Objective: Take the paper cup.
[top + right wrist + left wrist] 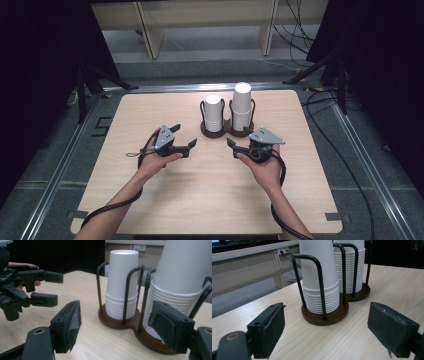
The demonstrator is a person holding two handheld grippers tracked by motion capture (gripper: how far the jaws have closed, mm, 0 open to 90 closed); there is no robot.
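Observation:
A dark wooden holder [227, 131] with black wire loops stands at the back middle of the table. It carries a shorter stack of white paper cups [213, 113] and a taller stack [242, 102]. My left gripper [184, 136] hovers open just left of the holder, held by a hand. In the left gripper view its pads [270, 330] frame the nearer stack [320, 277] and the holder base [325, 316], with nothing between them. My right gripper [241, 139] is open in front of the taller stack [180, 277]. Its view also shows the shorter stack [122, 287] and the left gripper [37, 287].
The light wooden table [200, 200] has bare surface in front of both hands. Black cables [280, 220] trail from the grippers toward the near edge. Black curtains and stand legs [82, 95] flank the table; a pale bench [155, 30] and floor cables lie behind.

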